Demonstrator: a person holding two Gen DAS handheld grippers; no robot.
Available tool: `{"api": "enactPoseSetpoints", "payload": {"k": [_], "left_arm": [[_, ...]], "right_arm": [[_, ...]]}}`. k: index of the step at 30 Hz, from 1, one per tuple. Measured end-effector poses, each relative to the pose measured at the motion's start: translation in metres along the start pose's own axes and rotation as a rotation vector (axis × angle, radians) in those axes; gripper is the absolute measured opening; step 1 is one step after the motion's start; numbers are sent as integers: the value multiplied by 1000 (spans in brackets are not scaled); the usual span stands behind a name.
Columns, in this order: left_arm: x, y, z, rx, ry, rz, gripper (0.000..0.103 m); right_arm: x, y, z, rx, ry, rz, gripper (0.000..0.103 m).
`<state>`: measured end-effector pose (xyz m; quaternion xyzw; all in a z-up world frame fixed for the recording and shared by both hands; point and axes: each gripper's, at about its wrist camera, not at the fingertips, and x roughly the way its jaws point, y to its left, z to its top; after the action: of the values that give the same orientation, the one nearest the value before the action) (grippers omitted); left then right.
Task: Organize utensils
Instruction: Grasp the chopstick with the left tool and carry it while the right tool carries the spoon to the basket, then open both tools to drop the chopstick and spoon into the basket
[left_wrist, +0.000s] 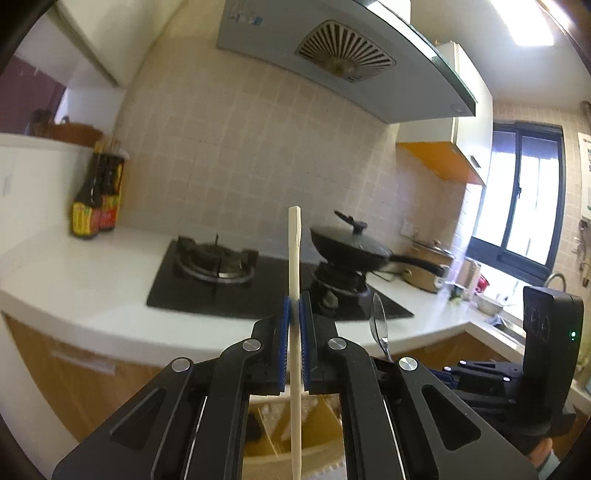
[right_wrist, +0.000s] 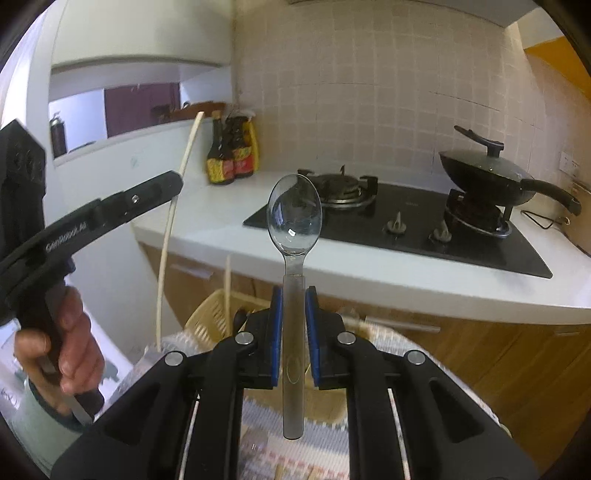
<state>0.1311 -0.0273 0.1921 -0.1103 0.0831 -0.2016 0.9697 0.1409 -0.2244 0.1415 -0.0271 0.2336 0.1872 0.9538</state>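
My left gripper is shut on a pale wooden chopstick that stands upright between its blue pads, held in the air in front of the stove. My right gripper is shut on the handle of a clear plastic spoon, bowl up. In the right wrist view the left gripper and its chopstick show at the left. In the left wrist view the spoon shows at the right. A cream slotted basket sits below, with another chopstick standing in it.
A white counter holds a black gas hob with a lidded black wok on the right burner. Sauce bottles stand at the back left. A pot and sink lie to the right. A woven cloth lies below.
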Motion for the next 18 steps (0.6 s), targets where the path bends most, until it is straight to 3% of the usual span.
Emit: {"api": "enactPoseSetpoints", "payload": {"k": [8,12,18], "left_arm": [[31,0,-19,75,-62,96,4],[39,1,-33,121,-120,224,4],[48,9,-41,99,-140,263,4]], "right_arm": [[35,-16,-7,-20,-124,-90,10],[44,-20,-19,-5,-162,-97,10],[54,-34,-30,64,-187,-69,10]]}}
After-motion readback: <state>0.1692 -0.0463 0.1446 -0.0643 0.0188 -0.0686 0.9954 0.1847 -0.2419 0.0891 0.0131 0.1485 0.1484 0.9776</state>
